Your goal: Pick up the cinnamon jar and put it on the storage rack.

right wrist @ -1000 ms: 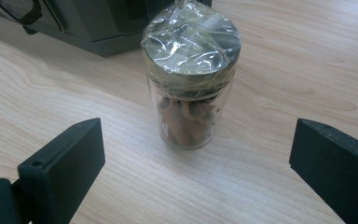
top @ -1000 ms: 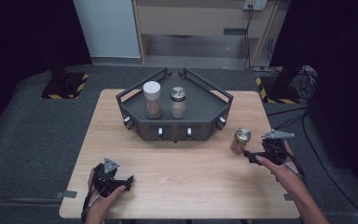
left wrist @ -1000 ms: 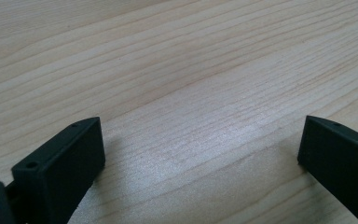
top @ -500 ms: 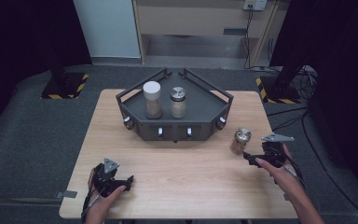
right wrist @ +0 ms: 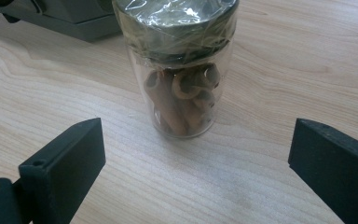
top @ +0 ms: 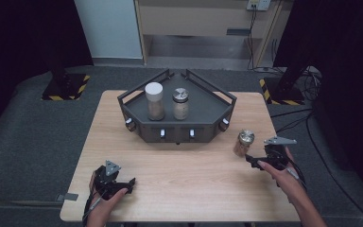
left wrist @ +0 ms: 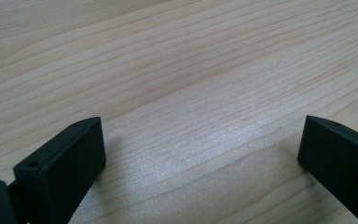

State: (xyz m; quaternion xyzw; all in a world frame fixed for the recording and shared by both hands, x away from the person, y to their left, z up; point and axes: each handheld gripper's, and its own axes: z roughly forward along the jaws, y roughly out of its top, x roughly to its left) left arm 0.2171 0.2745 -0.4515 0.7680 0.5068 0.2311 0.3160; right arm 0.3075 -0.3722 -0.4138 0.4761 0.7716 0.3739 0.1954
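Lining up the wide-open right gripper (right wrist: 193,163) on the cinnamon jar (right wrist: 182,70) at center right of the counter (top: 194,189), nothing grabbed yet, left gripper (left wrist: 200,158) idling open at lower left, rack (top: 177,113) placement pending.

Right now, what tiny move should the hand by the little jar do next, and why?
Probably ease the right gripper forward until the cinnamon jar sits between its fingers, then close. The fingers stand wide open, and the jar stands upright on the table just ahead of them, not yet between them.
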